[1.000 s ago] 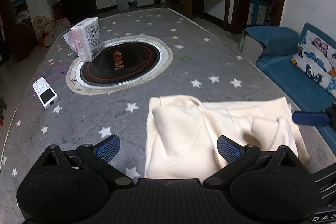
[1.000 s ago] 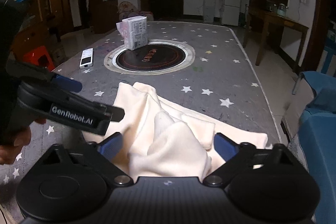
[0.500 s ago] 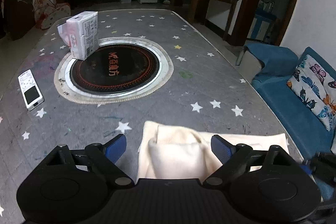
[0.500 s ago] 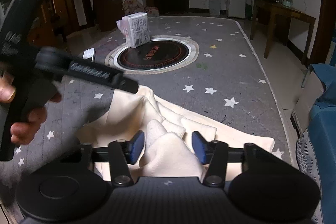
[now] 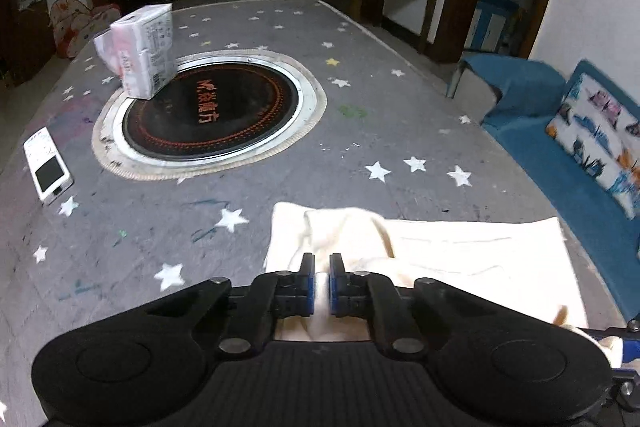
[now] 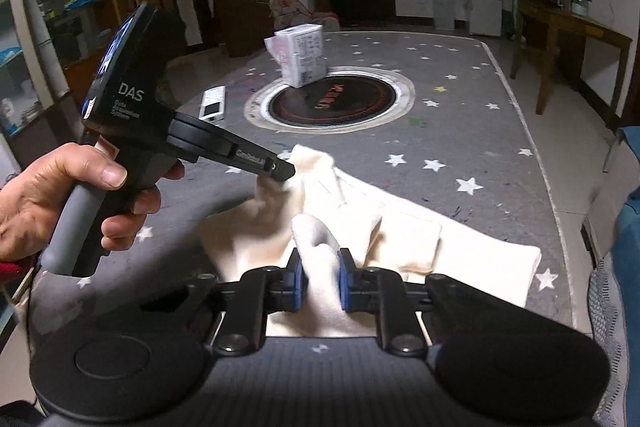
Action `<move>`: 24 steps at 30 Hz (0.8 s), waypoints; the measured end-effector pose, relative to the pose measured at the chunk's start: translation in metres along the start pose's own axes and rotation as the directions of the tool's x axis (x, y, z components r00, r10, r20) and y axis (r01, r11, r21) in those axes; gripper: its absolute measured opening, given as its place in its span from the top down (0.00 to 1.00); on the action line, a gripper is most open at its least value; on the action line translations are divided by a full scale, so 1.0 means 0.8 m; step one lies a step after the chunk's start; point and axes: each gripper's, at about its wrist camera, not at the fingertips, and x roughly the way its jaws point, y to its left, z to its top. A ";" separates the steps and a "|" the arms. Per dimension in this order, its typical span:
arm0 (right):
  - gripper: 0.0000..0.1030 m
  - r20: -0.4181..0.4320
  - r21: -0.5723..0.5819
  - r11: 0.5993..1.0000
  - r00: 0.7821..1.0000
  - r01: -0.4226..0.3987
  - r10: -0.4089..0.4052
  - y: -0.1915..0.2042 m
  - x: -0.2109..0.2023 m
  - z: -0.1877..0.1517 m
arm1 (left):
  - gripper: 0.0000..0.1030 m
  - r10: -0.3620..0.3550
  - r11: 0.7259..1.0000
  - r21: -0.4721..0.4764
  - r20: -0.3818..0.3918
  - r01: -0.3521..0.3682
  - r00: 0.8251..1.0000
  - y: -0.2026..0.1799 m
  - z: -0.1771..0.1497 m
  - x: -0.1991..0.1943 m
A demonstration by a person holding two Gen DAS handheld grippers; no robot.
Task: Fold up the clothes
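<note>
A cream garment (image 5: 460, 259) lies partly folded on the near end of a grey, star-patterned table (image 5: 360, 131). My left gripper (image 5: 322, 279) is shut on a fold at the garment's left edge, with cloth pinched between its blue pads. In the right wrist view the left gripper (image 6: 280, 171) holds that raised corner, gripped by a person's hand (image 6: 60, 195). My right gripper (image 6: 322, 279) is closing its jaws on a bunched ridge of the garment (image 6: 420, 239), and its pads press into the cloth.
A wrapped tissue pack (image 5: 138, 53) stands on the edge of a round black hob (image 5: 208, 115) set in the table. A white remote (image 5: 48, 167) lies at the left. A blue sofa (image 5: 580, 187) with a patterned cushion runs along the table's right edge.
Both grippers went from wide open to closed on folds of the garment. The left one moved forward and down onto the cloth's left edge, which now stands lifted.
</note>
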 end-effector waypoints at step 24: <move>0.75 -0.204 -0.086 0.967 0.955 -0.238 0.217 0.054 -0.078 -0.071 | 0.86 -0.164 0.986 -0.004 -0.057 0.164 0.985 0.076 -0.180 -0.181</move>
